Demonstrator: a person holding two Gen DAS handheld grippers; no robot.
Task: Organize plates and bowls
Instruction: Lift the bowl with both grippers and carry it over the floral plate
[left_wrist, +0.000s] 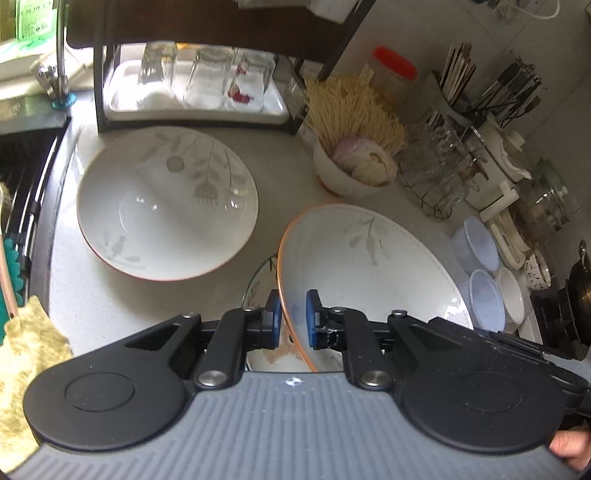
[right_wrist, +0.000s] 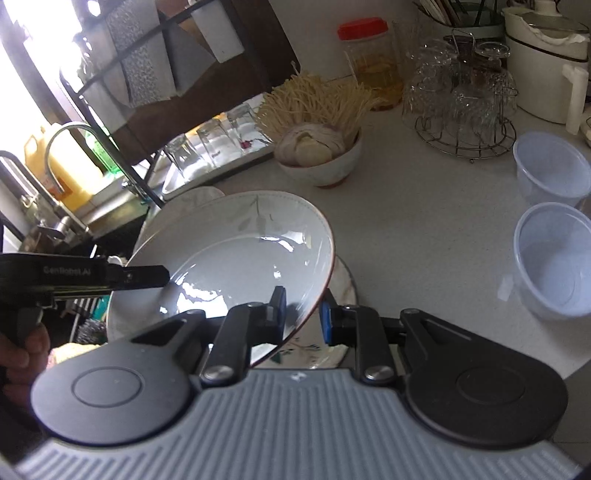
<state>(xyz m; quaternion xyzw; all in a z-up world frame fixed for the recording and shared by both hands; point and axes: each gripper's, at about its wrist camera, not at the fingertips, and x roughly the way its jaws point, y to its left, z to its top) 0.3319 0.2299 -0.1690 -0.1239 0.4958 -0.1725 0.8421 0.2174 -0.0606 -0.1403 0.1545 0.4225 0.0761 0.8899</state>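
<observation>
Claws are both clamping one shallow plate (left_wrist: 369, 258), nearly shut on its rim: the left claw (left_wrist: 291, 319) gripping at six o'clock, the right claw (right_wrist: 303, 314) likewise. Only the left view is showing the big bowl (left_wrist: 166, 206) sitting on the table (left_wrist: 122, 295) at ten o'clock; only the right view is showing the plate tilting, rim rising toward one o'clock.

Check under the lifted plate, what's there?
Under the lifted plate, held at its rim by both claws, lies another plate with a leaf print. Only its edge shows; the rest is covered.
</observation>
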